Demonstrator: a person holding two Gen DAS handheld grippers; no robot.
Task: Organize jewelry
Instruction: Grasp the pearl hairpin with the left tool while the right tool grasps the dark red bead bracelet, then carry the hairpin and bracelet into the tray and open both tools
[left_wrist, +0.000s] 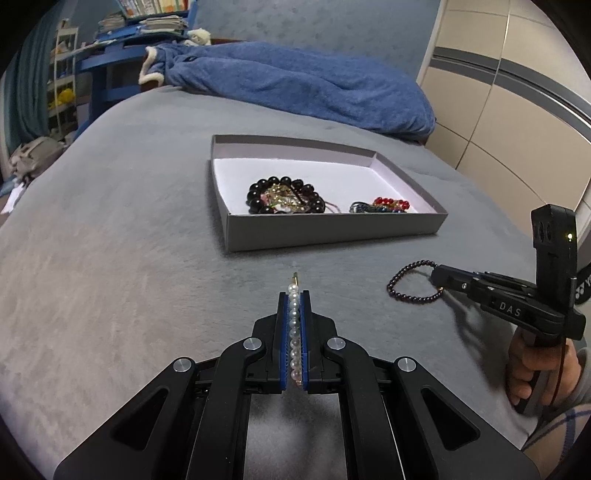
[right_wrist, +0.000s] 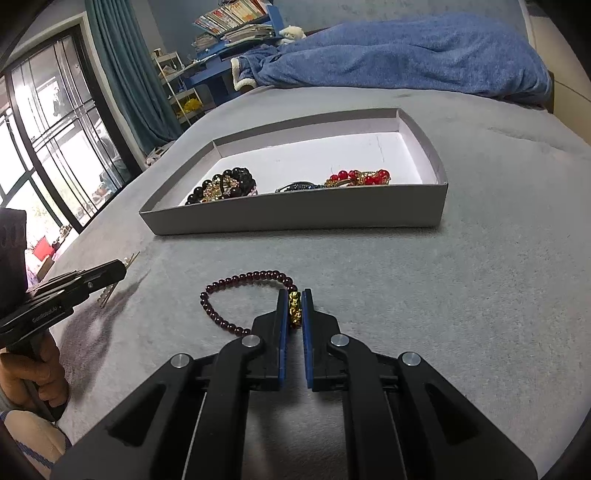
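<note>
My left gripper (left_wrist: 294, 295) is shut on a pearl hair clip (left_wrist: 294, 325), held lengthwise between the blue pads just above the grey bed cover. My right gripper (right_wrist: 294, 295) is shut on the gold charm (right_wrist: 294, 310) of a dark purple bead bracelet (right_wrist: 229, 291), whose loop hangs to the left. That bracelet (left_wrist: 410, 282) and the right gripper (left_wrist: 437, 276) also show in the left wrist view. The left gripper (right_wrist: 123, 264) shows in the right wrist view. A shallow grey box (left_wrist: 325, 229) lies ahead, holding a black bead bracelet (left_wrist: 284, 184) and red bead jewelry (left_wrist: 391, 202).
The grey bed cover (left_wrist: 110, 240) spreads all around the box (right_wrist: 295, 218). A blue robe (left_wrist: 295, 85) lies across the far end of the bed. A beige wardrobe (left_wrist: 517, 110) stands on the right; a window (right_wrist: 44, 147) and a cluttered blue desk (right_wrist: 221, 62) on the left.
</note>
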